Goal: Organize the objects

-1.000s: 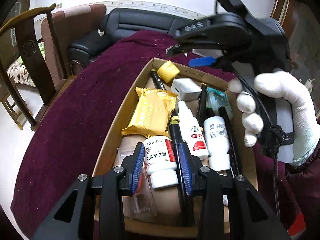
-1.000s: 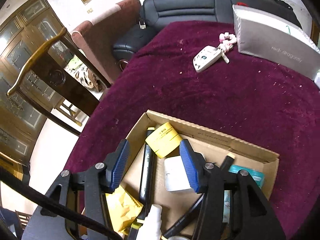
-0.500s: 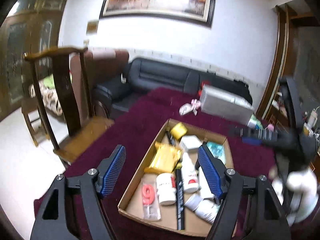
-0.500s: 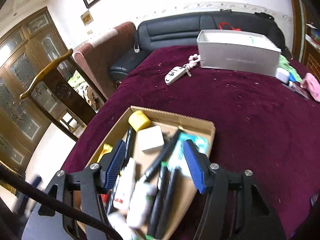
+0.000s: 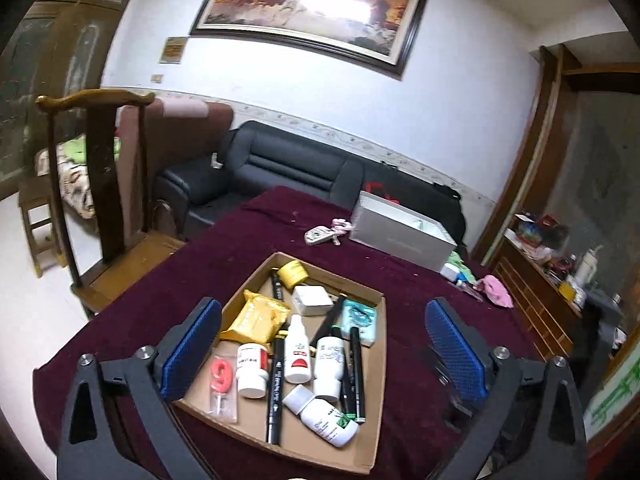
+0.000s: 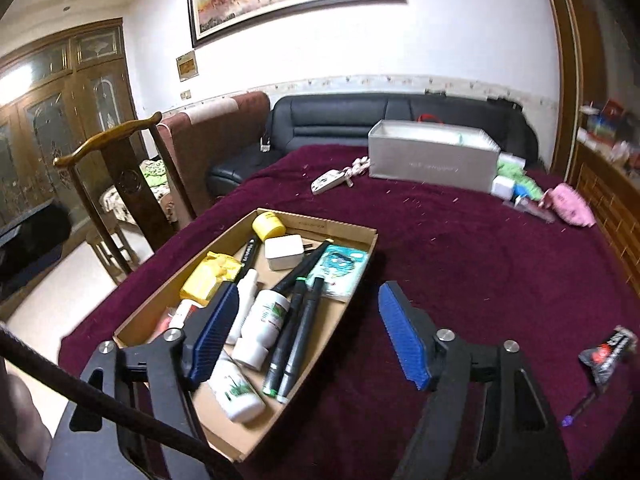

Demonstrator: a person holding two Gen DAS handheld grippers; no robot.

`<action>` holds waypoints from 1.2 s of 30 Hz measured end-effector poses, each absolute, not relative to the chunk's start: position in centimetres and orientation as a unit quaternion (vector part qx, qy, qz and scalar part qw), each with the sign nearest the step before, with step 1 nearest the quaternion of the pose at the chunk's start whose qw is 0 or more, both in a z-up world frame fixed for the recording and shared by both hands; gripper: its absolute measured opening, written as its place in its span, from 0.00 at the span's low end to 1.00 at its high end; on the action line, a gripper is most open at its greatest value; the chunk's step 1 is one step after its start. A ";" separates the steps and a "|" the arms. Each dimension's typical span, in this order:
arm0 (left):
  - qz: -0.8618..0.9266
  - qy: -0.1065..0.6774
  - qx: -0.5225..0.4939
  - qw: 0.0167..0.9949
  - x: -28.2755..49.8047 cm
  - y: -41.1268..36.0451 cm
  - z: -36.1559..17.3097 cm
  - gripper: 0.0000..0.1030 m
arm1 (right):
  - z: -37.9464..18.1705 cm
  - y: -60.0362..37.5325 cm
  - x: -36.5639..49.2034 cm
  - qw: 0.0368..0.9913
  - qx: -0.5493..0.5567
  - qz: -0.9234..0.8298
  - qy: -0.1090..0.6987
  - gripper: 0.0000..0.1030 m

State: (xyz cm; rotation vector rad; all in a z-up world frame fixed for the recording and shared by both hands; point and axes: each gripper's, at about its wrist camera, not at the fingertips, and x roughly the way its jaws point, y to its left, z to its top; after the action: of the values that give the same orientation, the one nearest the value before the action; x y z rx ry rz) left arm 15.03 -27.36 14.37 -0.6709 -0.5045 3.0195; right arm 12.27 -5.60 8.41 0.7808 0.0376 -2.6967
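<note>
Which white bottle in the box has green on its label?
The white bottle lying nearest the front edge of the cardboard box: it has a green leaf print. The other white bottles carry red or plain labels.

White walls [image 5: 440, 120], framed horse painting [image 5: 312, 4] glaring with reflected light. Black leather sofa [image 5: 288, 172] beneath it, wooden chair [image 5: 100, 184] at left, carved glazed cabinet [image 6: 60, 112], pale floor [image 5: 24, 300].

My left gripper [image 5: 322, 354] has black angular arms, a silver screw head behind each finger and ribbed blue pads [image 5: 191, 347] on the fingers' inner faces. My right gripper [image 6: 310, 336] is built alike; a dark cable [image 6: 108, 400] runs behind its left finger.
</note>
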 end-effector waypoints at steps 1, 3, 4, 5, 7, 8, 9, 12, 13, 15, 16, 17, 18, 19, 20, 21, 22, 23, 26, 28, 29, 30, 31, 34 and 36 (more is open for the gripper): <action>0.965 -0.156 -0.210 -0.009 15.3 -27.2 14.5 0.98 | 8.3 -5.4 12.8 0.162 0.267 -0.950 0.019 0.76; 0.966 -0.146 -0.208 -0.037 15.5 -26.8 14.7 0.98 | 8.0 -5.2 13.6 0.156 0.258 -0.953 0.031 0.77; 0.967 -0.138 -0.206 -0.052 15.6 -26.5 14.9 0.98 | 7.7 -5.1 13.8 0.156 0.257 -0.953 0.033 0.77; 0.967 -0.134 -0.207 -0.060 15.7 -26.2 14.8 0.98 | 7.5 -4.9 14.1 0.156 0.257 -0.953 0.033 0.77; 0.965 -0.131 -0.216 -0.073 15.7 -25.7 14.8 0.98 | 7.1 -4.7 14.6 0.159 0.260 -0.952 0.031 0.77; 0.964 -0.130 -0.220 -0.072 15.7 -25.5 14.8 0.98 | 6.9 -4.7 14.8 0.159 0.259 -0.952 0.031 0.77; 0.964 -0.128 -0.223 -0.069 15.7 -25.2 14.7 0.98 | 6.7 -4.7 15.0 0.160 0.260 -0.952 0.032 0.77; 0.961 -0.127 -0.237 -0.064 15.5 -24.6 14.3 0.98 | 6.0 -4.9 15.4 0.163 0.264 -0.950 0.041 0.77; 0.962 -0.116 -0.236 -0.073 15.5 -24.2 14.2 0.98 | 5.8 -5.0 15.6 0.163 0.265 -0.949 0.044 0.77; 0.964 -0.089 -0.226 -0.107 15.7 -23.7 14.1 0.98 | 5.4 -5.2 15.8 0.165 0.268 -0.948 0.051 0.77; 0.965 -0.074 -0.220 -0.124 15.9 -23.5 14.0 0.98 | 5.2 -5.3 15.9 0.165 0.269 -0.947 0.054 0.77; 0.965 -0.065 -0.214 -0.135 16.0 -23.3 14.0 0.98 | 5.0 -5.4 15.9 0.166 0.270 -0.947 0.057 0.77; 0.965 -0.059 -0.211 -0.143 16.0 -23.3 13.9 0.98 | 4.8 -5.6 15.9 0.166 0.273 -0.946 0.060 0.77; 0.965 -0.052 -0.208 -0.151 16.0 -23.3 13.8 0.98 | 4.7 -5.7 16.0 0.167 0.275 -0.945 0.062 0.77; 0.965 -0.048 -0.206 -0.155 16.0 -23.4 13.7 0.98 | 4.5 -5.8 15.9 0.167 0.277 -0.944 0.064 0.77; 0.965 -0.047 -0.206 -0.158 16.0 -23.5 13.6 0.98 | 4.4 -5.9 15.9 0.167 0.278 -0.943 0.066 0.77; 0.964 -0.047 -0.205 -0.161 16.0 -23.6 13.5 0.98 | 4.2 -6.1 15.9 0.168 0.280 -0.943 0.068 0.77; 0.964 -0.046 -0.207 -0.162 15.9 -23.7 13.4 0.98 | 4.1 -6.2 15.9 0.168 0.281 -0.942 0.070 0.77; 0.962 -0.049 -0.209 -0.168 15.8 -24.1 13.0 0.98 | 4.0 -6.4 15.9 0.168 0.282 -0.942 0.074 0.77; 0.961 -0.050 -0.214 -0.169 15.5 -24.3 12.7 0.98 | 3.9 -6.5 15.9 0.168 0.283 -0.941 0.076 0.77; 0.960 -0.051 -0.215 -0.169 15.5 -24.3 12.6 0.98 | 3.9 -6.6 15.9 0.168 0.283 -0.941 0.077 0.77; 0.960 -0.051 -0.217 -0.171 15.4 -24.4 12.5 0.98 | 3.9 -6.6 15.9 0.168 0.284 -0.941 0.077 0.77; 0.959 -0.050 -0.219 -0.172 15.3 -24.4 12.3 0.98 | 3.8 -6.7 15.9 0.167 0.284 -0.941 0.078 0.77; 0.957 -0.051 -0.225 -0.174 15.0 -24.6 11.9 0.98 | 3.7 -6.9 15.7 0.168 0.287 -0.940 0.080 0.77; 0.956 -0.052 -0.229 -0.176 14.9 -24.7 11.7 0.98 | 3.5 -7.0 15.7 0.168 0.290 -0.939 0.081 0.77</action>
State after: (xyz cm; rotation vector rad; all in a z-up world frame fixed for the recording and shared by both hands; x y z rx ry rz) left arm 14.89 -24.68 11.68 -0.8116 -0.1842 3.3941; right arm 15.66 -7.01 3.50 0.8253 0.2317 -2.6692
